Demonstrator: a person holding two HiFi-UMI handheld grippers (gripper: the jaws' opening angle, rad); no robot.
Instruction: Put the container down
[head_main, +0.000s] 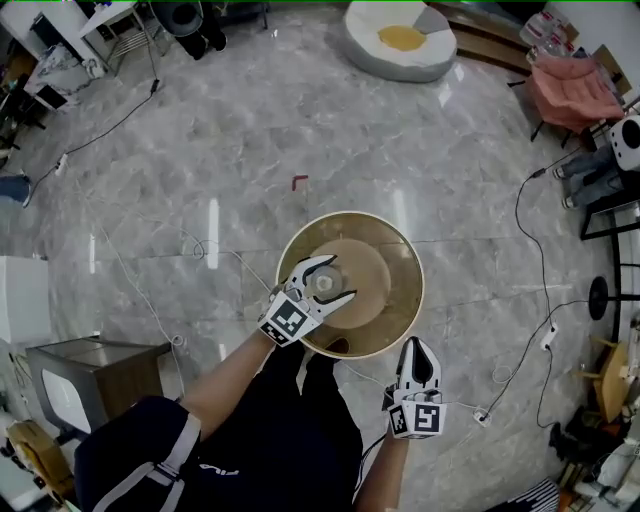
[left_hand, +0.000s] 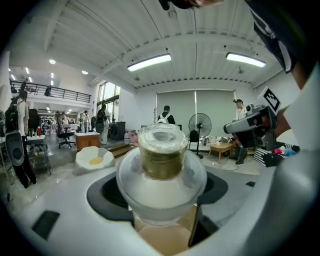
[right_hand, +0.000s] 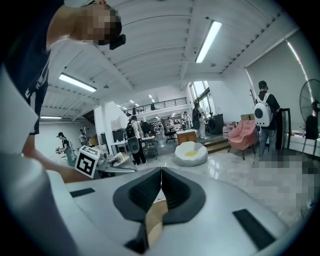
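Observation:
A translucent container (head_main: 324, 284) with a gold band and a clear lid (left_hand: 162, 160) is over the middle of the round wooden table (head_main: 400, 250). My left gripper (head_main: 335, 280) is shut on it, one jaw on each side of its body (left_hand: 161, 196). Tan table surface shows just under the container; I cannot tell whether the two touch. My right gripper (head_main: 418, 346) hangs off the table's front right edge, pointing away from me. Its jaws (right_hand: 160, 175) are shut with nothing between them.
A marble floor with loose cables surrounds the table. A white beanbag (head_main: 400, 40) lies far ahead, a pink chair (head_main: 570, 90) at the far right, a grey cabinet (head_main: 95, 375) near left. A small red piece (head_main: 299, 181) lies on the floor beyond the table.

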